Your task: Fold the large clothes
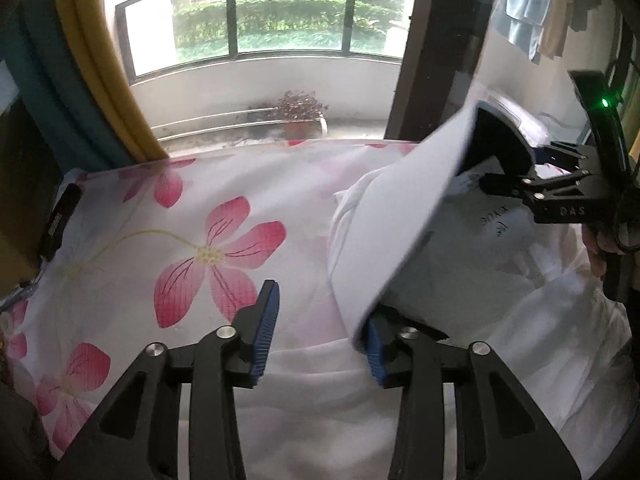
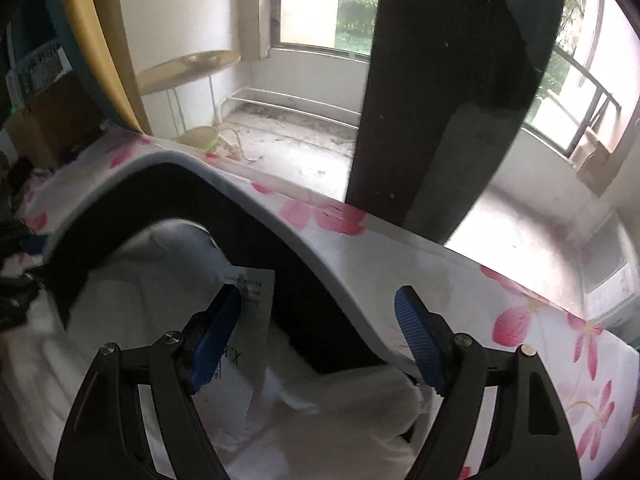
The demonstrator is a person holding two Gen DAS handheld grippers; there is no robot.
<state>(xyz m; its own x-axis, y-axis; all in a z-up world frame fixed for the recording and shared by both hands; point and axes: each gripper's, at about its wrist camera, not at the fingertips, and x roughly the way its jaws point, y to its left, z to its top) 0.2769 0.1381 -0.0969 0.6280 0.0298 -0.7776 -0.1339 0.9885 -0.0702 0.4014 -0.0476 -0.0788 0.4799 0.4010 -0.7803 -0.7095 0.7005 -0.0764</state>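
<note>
A large white garment (image 1: 400,216) with a black collar lies on a floral sheet (image 1: 168,216); part of it is lifted and folding over. My left gripper (image 1: 320,340) is open; its right finger sits under the raised white edge, touching it. My right gripper (image 2: 318,332) is open, jaws wide, around the black collar (image 2: 288,280) and the white label (image 2: 256,312). The right gripper also shows in the left wrist view (image 1: 516,184) at the garment's collar. In the right wrist view the white garment (image 2: 340,420) lies below the fingers.
The floral sheet (image 2: 540,320) covers a table by a balcony window (image 1: 280,20). A dark door frame (image 2: 440,100) stands behind it. Yellow and teal curtains (image 1: 92,60) hang at the left. A black device (image 1: 60,220) lies on the sheet's left edge.
</note>
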